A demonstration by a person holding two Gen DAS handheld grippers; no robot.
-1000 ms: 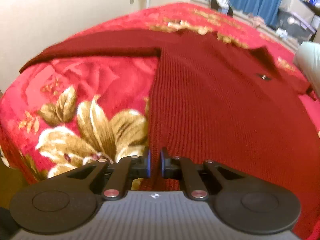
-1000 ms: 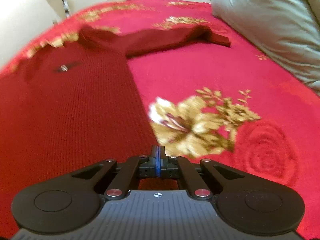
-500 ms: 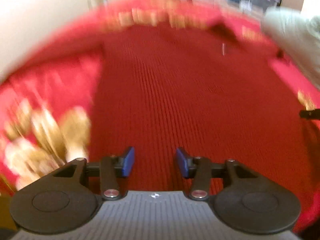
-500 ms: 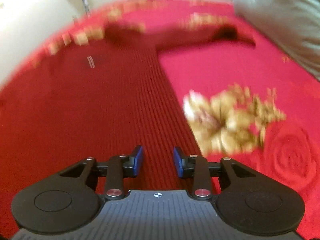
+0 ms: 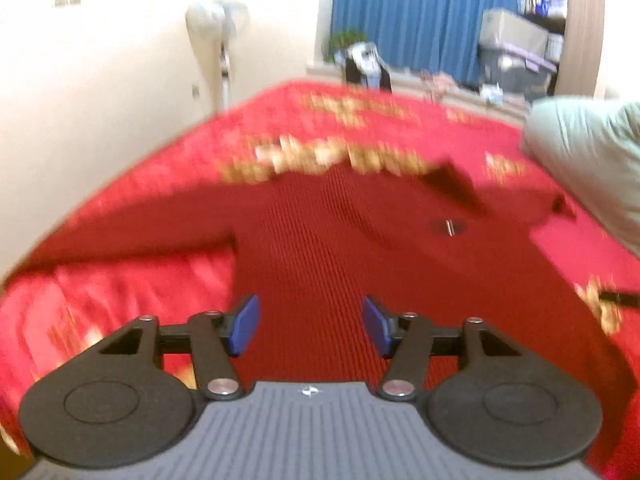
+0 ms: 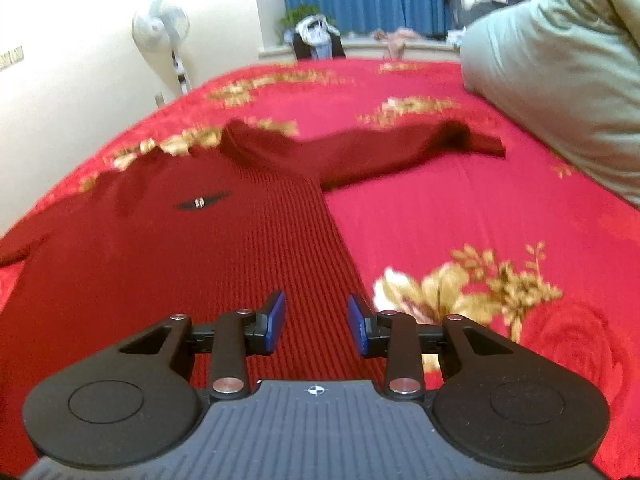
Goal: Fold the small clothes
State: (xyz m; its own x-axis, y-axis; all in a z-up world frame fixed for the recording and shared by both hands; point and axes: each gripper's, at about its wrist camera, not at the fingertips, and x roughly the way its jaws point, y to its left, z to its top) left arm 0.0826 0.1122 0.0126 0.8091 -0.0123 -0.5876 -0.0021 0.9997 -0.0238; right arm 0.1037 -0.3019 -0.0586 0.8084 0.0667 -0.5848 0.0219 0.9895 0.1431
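A dark red ribbed sweater (image 5: 340,240) lies flat on a red bedspread with gold flowers (image 5: 120,300), both sleeves spread out sideways. In the left wrist view my left gripper (image 5: 311,322) hovers over the sweater's lower left part; its jaws are opening and nothing is between the blue pads. The right wrist view shows the sweater (image 6: 180,260) with a small chest badge (image 6: 199,201) and its right sleeve (image 6: 400,152) stretched towards the pillow. My right gripper (image 6: 316,320) is open above the sweater's right side edge, holding nothing.
A large grey-green pillow or duvet (image 6: 560,80) lies along the bed's right side. A standing fan (image 6: 160,28) and a cream wall are at the left. Blue curtains (image 5: 400,12), boxes and clutter stand beyond the bed's far end.
Both grippers were shut at the sweater's hem corners; they have let go, opened and lifted away. The views tilted up, so more of the room shows.
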